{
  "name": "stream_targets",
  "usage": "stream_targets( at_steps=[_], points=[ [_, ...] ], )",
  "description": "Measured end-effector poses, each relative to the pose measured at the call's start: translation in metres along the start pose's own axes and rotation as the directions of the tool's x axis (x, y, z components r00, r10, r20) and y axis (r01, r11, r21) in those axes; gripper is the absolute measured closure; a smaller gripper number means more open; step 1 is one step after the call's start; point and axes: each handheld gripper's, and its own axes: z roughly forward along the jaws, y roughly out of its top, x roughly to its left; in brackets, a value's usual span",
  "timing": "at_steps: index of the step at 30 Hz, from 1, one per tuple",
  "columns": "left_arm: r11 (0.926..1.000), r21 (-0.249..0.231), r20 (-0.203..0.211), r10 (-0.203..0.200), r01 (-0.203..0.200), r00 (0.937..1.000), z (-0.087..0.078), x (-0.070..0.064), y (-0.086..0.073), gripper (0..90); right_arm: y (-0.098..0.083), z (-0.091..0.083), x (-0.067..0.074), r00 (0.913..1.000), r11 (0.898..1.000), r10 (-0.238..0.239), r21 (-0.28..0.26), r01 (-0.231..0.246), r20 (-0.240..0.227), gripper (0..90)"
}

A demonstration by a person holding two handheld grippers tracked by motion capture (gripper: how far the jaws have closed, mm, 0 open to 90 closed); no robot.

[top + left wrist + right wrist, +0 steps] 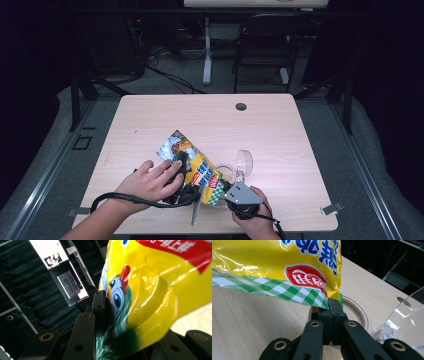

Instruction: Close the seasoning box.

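Note:
A yellow snack bag (192,160) with a cartoon chicken and a green checked end lies slanted on the wooden table (165,115). My left gripper (184,172) is shut on the bag (155,290) near its middle. One black finger (99,310) presses its side; the other is hidden behind the foil. My right gripper (223,189) is shut on the checked bottom corner of the bag (274,262), its jaws (334,308) pinched tight together on the foil's edge.
A clear plastic container (244,161) (409,322) lies on its side just right of the bag. A beige ring-shaped lid (226,172) (359,312) rests flat under the bag's corner. A cable hole (241,106) sits near the table's far edge, with a chair (265,45) beyond.

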Motion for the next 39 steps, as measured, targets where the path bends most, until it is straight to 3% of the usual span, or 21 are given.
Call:
stream_targets(
  at_steps=[35,39],
  points=[
    [0.9999,0.008,0.014,0.01,-0.01,0.9998,-0.0024,0.0022,-0.0004,77.9,0.0019,0.0015,0.0014,0.9999,1.0,0.005,-0.007,-0.005,-0.016,89.7],
    [0.9995,0.009,0.005,0.03,-0.03,0.9995,-0.0028,0.0039,0.0003,77.9,0.0019,0.0015,0.0011,0.9997,1.0,0.011,-0.009,-0.011,-0.021,89.7]
  ],
)
